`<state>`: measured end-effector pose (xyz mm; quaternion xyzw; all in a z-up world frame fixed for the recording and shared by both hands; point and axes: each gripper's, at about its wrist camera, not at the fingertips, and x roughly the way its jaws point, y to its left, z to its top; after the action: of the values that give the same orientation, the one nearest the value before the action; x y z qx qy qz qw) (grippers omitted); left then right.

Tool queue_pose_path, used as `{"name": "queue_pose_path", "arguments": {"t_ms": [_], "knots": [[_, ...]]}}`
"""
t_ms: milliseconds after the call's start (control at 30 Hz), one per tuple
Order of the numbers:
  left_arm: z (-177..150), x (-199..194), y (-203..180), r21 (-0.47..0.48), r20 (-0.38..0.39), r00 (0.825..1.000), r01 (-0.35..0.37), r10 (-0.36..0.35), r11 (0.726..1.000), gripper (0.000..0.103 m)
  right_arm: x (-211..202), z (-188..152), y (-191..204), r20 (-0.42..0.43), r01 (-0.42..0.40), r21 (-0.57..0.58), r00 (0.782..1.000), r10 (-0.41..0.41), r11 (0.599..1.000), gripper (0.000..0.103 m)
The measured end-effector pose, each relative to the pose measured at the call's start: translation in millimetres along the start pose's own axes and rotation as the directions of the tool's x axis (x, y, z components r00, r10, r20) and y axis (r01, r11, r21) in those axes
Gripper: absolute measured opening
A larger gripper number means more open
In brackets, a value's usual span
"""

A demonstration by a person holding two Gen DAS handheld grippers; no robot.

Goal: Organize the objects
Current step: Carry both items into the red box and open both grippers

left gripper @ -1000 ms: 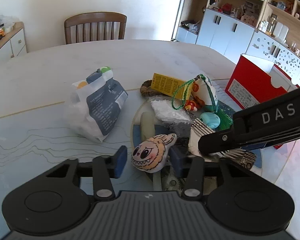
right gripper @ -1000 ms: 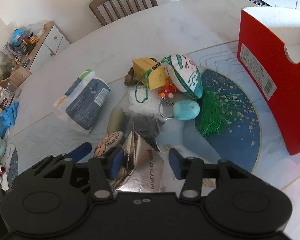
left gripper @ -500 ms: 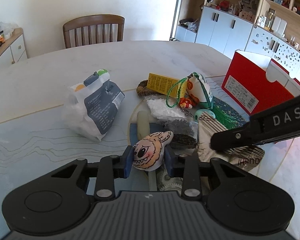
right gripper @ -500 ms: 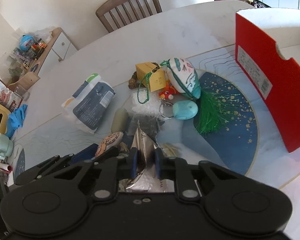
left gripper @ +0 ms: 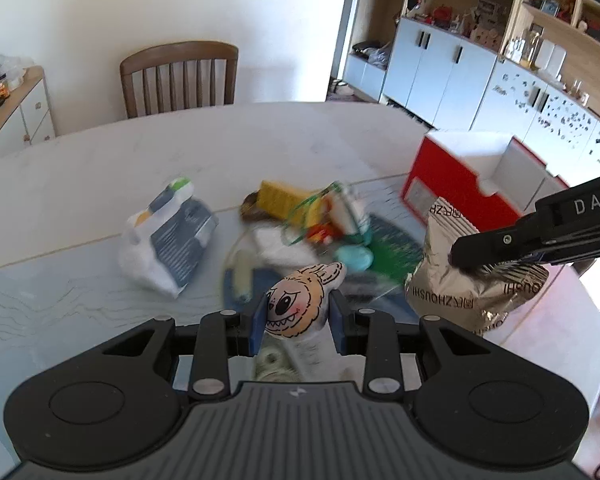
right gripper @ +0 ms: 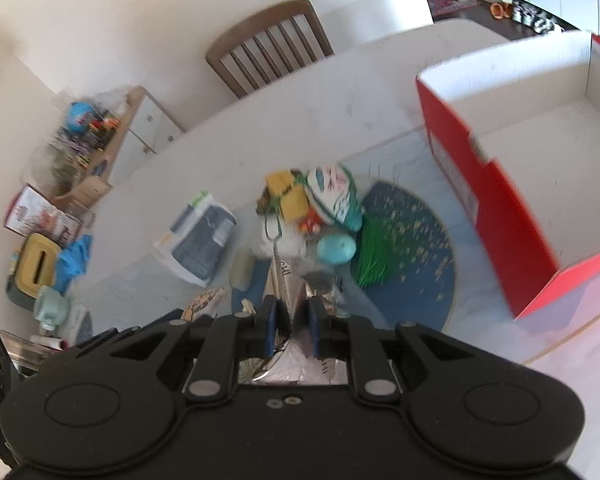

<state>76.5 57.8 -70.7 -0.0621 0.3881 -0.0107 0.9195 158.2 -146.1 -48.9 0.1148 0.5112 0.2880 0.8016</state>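
My left gripper (left gripper: 298,318) is shut on a small tan plush toy (left gripper: 300,304) with a toothy cartoon face, held above the table. My right gripper (right gripper: 291,326) is shut on a silver foil packet (right gripper: 284,280); the left wrist view shows that packet (left gripper: 472,280) hanging lifted at the right, with the right gripper (left gripper: 458,258) pinching its top. An open red box (right gripper: 496,200) with a white, empty inside stands at the right. Below lies a pile: a yellow box (right gripper: 286,196), an embroidered pouch (right gripper: 336,196) with a green tassel, a teal egg-shaped case (right gripper: 335,249).
A white and dark blue bag (left gripper: 170,240) lies left of the pile on the pale table (left gripper: 100,160). A round blue mat (right gripper: 420,248) lies under the pile. A wooden chair (left gripper: 180,76) stands at the far side. Cluttered sideboards and cabinets line the walls.
Both grippers closed, the left on the plush toy and the right on the foil packet, then lifted them off the table. The red box now shows its open inside in the right wrist view.
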Motion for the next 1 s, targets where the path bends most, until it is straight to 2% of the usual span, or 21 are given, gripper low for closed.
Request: {"name": "queue_pose_path", "arguments": {"t_ms": [233, 467, 800, 1000], "knots": [[30.6, -12.3, -39.1, -0.007, 0.017, 0.999, 0.034, -0.034, 0.999, 0.032, -41.3, 32.9, -36.1, 0.003, -0.043, -0.007, 0.999, 0.043, 0.999, 0.015], [68.6, 0.8, -100.8, 0.040, 0.027, 0.997, 0.073, -0.074, 0.997, 0.032, -81.6, 72.3, -82.9, 0.051, -0.040, -0.010, 0.998, 0.040, 0.999, 0.015], [110.6, 56.8, -197.9, 0.117, 0.000, 0.992, 0.123, -0.124, 0.985, 0.032, -97.5, 106.9, -156.5, 0.085, 0.040, 0.006, 0.996, -0.041, 0.999, 0.015], [122.2, 95.3, -246.3, 0.136, -0.032, 0.995, 0.102, -0.099, 0.985, 0.032, -87.5, 118.4, -196.6, 0.082, 0.082, 0.007, 0.993, -0.082, 0.997, 0.015]]}}
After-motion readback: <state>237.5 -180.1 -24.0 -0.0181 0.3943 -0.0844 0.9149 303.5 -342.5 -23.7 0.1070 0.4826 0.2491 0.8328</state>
